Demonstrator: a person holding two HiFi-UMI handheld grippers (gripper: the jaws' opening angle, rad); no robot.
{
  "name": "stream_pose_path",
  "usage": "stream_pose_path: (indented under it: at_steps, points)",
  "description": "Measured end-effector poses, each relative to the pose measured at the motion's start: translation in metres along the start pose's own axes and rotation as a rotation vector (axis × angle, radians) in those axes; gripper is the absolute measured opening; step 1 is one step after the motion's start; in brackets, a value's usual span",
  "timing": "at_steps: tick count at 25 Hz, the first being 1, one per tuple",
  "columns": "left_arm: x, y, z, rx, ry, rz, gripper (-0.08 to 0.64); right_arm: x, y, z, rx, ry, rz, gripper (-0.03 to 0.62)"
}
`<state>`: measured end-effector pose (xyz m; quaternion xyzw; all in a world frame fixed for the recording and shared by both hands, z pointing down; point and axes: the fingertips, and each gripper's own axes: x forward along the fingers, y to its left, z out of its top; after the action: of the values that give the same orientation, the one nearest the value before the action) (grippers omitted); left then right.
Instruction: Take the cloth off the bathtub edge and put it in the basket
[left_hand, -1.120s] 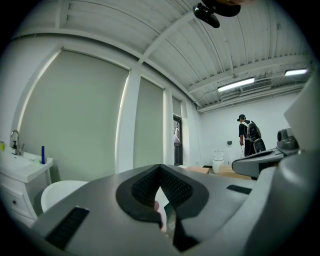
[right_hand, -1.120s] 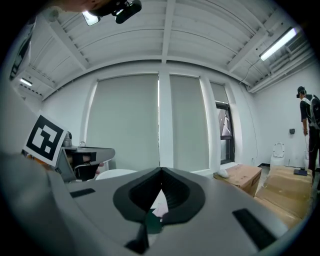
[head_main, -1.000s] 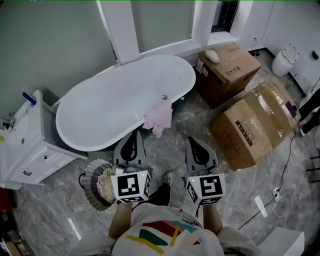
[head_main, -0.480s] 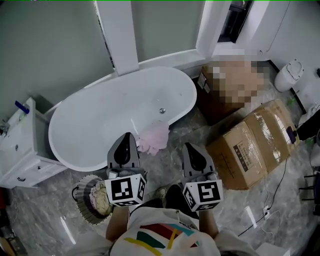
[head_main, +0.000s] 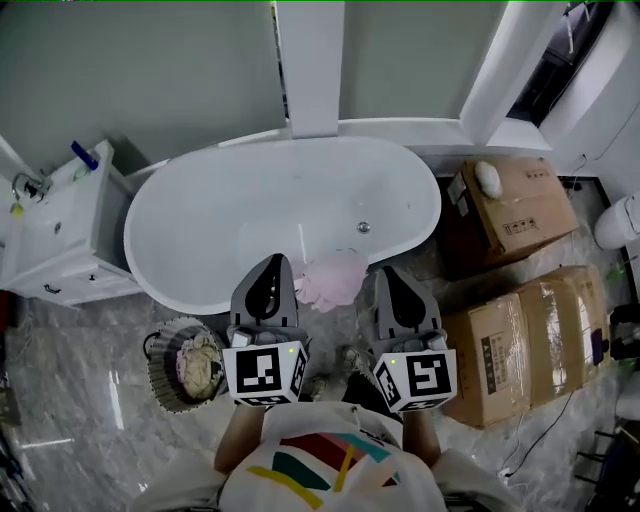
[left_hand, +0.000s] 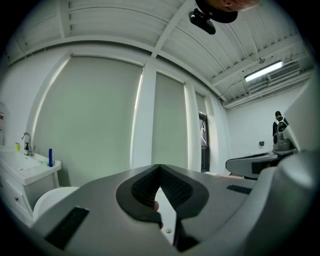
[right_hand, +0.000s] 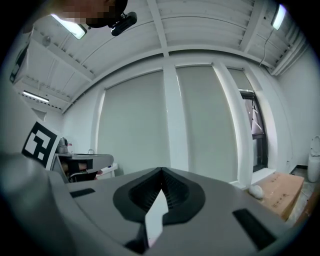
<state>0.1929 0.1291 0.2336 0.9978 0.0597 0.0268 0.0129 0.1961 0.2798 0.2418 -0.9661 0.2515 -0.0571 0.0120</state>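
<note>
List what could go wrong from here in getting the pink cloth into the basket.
1. Both the left gripper and right gripper are shut; reaching in like that could shove the cloth off the bathtub rim instead of gripping it.
2. The basket already holds laundry and sits low on the floor, so a dropped cloth may land outside it.

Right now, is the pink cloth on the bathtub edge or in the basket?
On the edge: the pink cloth drapes over the bathtub rim, apart from the basket.
</note>
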Motion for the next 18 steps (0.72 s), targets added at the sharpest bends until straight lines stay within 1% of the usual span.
stream_pose_path:
  at_steps: [3,6,12,15,18]
  points:
    - [0.01,-0.002,0.002,0.001,0.0,0.054,0.017,0.017,-0.01,0.002,0.009,0.012,0.06,0.011]
    - [0.022,-0.004,0.005,-0.002,-0.003,0.1,0.017,0.033,-0.018,0.006,-0.011,0.024,0.122,0.011]
    - [0.037,-0.01,-0.001,-0.011,0.005,0.204,0.017,0.048,-0.038,0.008,-0.03,0.019,0.215,0.011]
    - [0.041,-0.016,0.0,-0.012,0.005,0.237,0.017,0.052,-0.047,0.005,-0.016,0.027,0.25,0.011]
    - [0.039,-0.022,-0.003,-0.021,0.019,0.254,0.017,0.051,-0.047,0.007,-0.045,0.027,0.298,0.011]
